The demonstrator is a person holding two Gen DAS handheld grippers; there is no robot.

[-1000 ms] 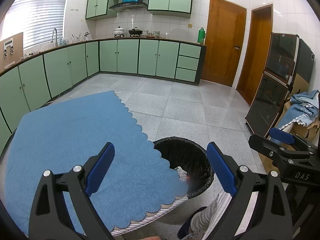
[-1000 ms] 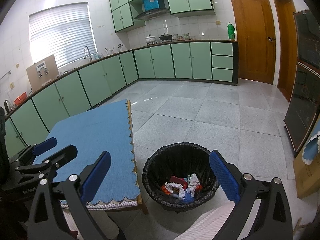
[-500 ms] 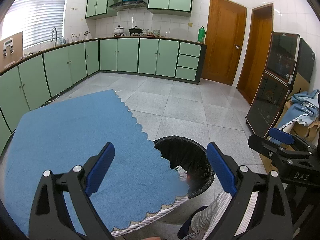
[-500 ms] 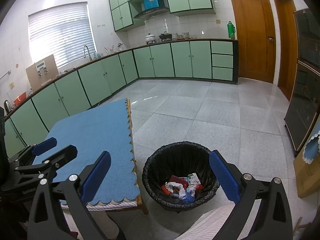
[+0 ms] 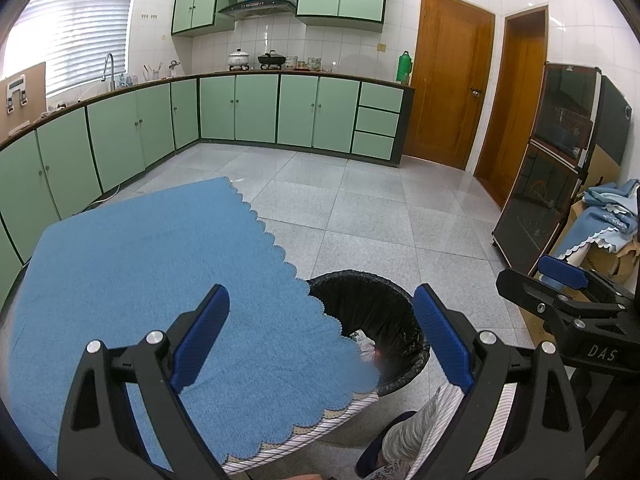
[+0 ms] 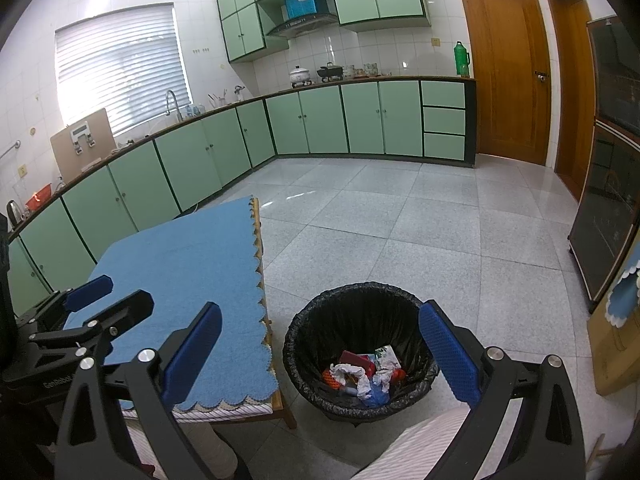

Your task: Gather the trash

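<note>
From the left wrist view, the left claw (image 5: 320, 332) hangs released, its blue pads spread wide with nothing between them, over the near right corner of the counter (image 5: 132, 264) covered in a blue scalloped cloth. Just beyond that corner, on the tiled floor, stands the black-lined trash bin (image 5: 384, 300), partly hidden by the cloth; a scrap of crumpled trash (image 5: 362, 340) shows inside. The right claw (image 5: 560, 276) appears at the far right edge.

From the right wrist view, the right claw (image 6: 320, 350) is likewise released and empty, held above the trash bin (image 6: 320, 320), which sits just beside the counter (image 6: 180, 260) on its right. Crumpled paper, red and blue wrappers lie in the bin's bottom as trash (image 6: 366, 374). The left claw (image 6: 102, 298) hovers over the cloth at the left, and its spread cannot be told from here.
</note>
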